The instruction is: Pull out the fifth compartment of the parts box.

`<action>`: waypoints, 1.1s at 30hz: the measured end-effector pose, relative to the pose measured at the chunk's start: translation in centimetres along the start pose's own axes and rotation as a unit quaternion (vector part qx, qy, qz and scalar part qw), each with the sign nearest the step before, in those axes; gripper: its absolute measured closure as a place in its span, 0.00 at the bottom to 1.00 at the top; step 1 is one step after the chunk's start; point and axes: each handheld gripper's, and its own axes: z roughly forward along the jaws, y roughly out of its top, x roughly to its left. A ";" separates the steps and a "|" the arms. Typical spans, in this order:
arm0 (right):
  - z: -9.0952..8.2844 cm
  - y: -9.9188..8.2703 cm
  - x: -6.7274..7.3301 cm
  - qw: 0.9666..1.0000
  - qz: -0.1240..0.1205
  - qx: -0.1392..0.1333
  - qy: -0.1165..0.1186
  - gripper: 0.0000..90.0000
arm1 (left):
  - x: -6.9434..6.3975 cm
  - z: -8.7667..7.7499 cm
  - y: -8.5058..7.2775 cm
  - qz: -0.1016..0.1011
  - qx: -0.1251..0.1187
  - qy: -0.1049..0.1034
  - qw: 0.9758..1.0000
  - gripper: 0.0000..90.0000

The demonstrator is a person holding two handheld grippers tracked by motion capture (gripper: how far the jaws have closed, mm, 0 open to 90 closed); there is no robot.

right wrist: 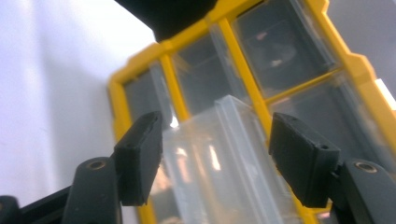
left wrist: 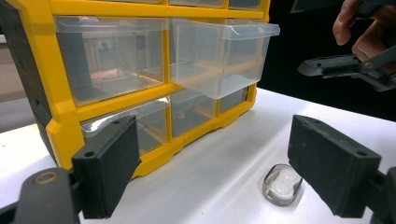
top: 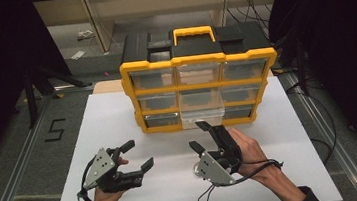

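right gripper point(top: 199, 136) is tipped up and forward, hand point(top: 250, 151) wrapped round the back of it with the wrist bent in from the lower right, jaws spread wide with nothing between the pads. in its own view the two black blocky pads point(right wrist: 140, 158) sit either side of the drawer point(right wrist: 224, 163) without touching it. left gripper point(top: 137, 156) lies lower and flatter, pointing right across the table, hand under it, jaws gaping too and empty, grey three-cornered plate on top. the drawer point(top: 202, 114) is clear thin plastic, boxy with a lip at the front, pulled partway out of the bottom middle slot of the organizer point(top: 197, 63). that's a chunky yellow frame with black top and a yellow handle, three rows of three see-through drawers. a small rounded clear piece point(left wrist: 281, 185), glossy with something whitish inside, lies on the white matte table point(top: 117, 112), just beside the left gripper's right-hand pad in that view and well apart from the organizer.
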 end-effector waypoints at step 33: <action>0.2 -0.4 -1.3 0.969 0.188 -0.023 0.156 0.27 | 0.0 0.1 0.1 -0.002 0.000 0.001 1.000 0.18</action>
